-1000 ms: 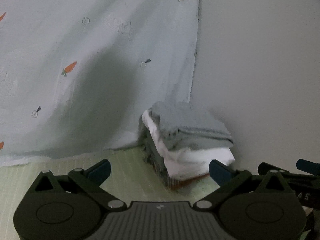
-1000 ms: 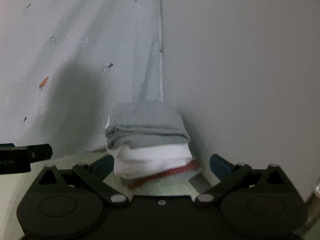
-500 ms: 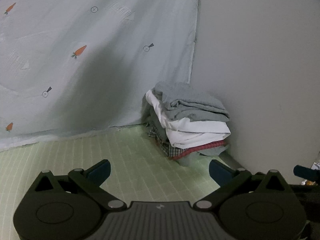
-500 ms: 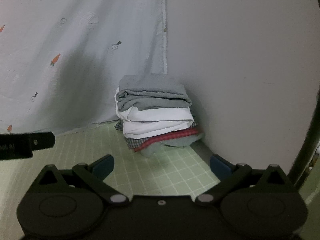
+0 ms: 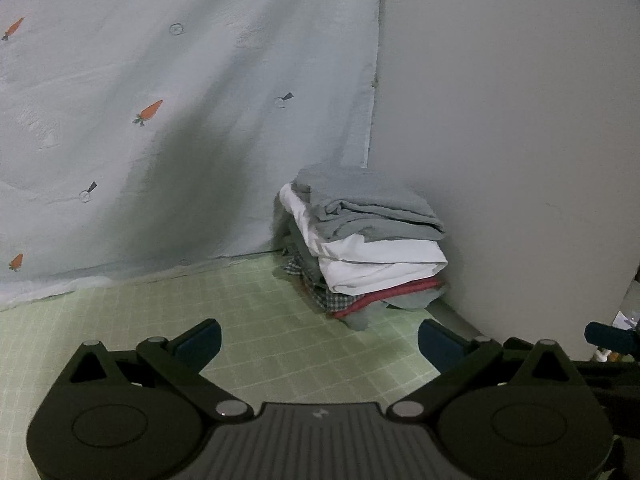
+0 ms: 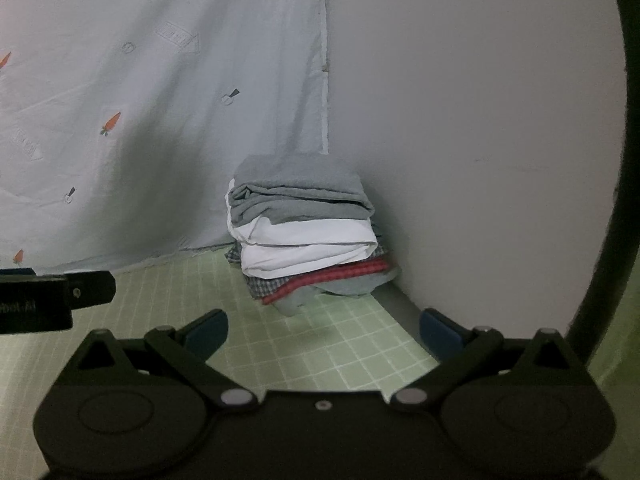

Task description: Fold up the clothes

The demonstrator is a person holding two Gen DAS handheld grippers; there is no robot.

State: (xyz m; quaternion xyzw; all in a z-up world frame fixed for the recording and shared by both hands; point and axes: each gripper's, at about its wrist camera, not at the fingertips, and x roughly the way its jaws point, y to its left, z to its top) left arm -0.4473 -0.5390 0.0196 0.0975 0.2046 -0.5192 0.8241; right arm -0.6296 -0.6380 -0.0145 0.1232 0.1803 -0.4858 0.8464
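Note:
A stack of folded clothes sits in the corner on the green checked mat: a grey garment on top, white below it, then red and checked pieces. It also shows in the right wrist view. My left gripper is open and empty, some way short of the stack. My right gripper is open and empty too, facing the stack from a similar distance. The left gripper's finger pokes into the right wrist view at the left edge.
A pale sheet with carrot prints hangs behind the mat on the left. A plain grey wall stands on the right. A dark curved bar runs down the right edge of the right wrist view.
Both grippers have pulled back from the stack, which was close in front a second ago. More of the green mat shows between the fingers and the clothes. Both stay open.

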